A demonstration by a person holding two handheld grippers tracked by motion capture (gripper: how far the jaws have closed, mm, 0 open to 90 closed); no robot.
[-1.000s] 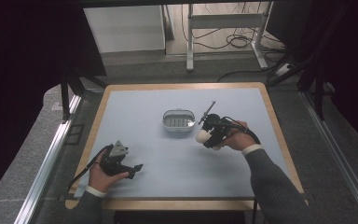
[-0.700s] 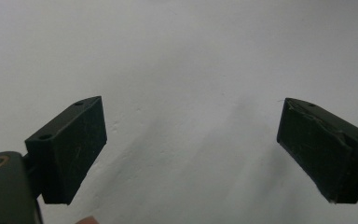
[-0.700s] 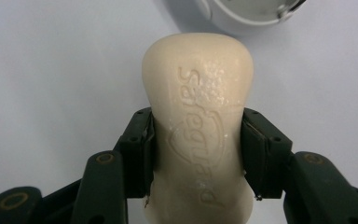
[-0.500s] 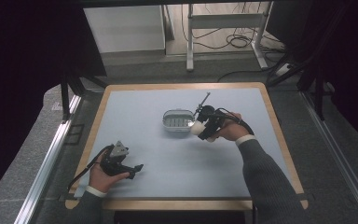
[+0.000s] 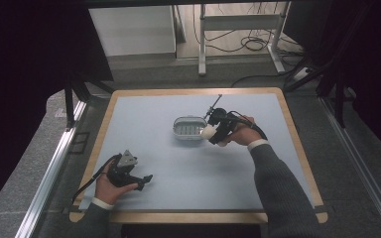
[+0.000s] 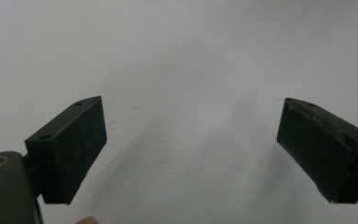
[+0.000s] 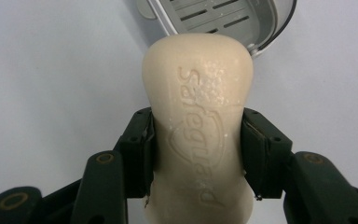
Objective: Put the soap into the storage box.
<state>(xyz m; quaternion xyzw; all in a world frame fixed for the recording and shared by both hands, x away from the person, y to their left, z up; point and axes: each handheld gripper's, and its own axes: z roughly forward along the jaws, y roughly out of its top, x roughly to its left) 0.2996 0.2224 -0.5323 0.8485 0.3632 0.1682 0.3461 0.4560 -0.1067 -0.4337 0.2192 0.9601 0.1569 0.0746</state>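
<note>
Right gripper moved to slatted dish, jaws clamping waisted soap; left gripper jaws apart.

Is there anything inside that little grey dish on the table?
The soap dish looks empty: its slotted floor shows bare. The bar of soap, clamped in the right gripper, hangs beside its rim. In the right gripper view the soap covers part of the dish.

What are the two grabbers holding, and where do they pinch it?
The right gripper pinches a soap bar at its narrow middle, near the soap dish. The left gripper is open, holding nothing.
</note>
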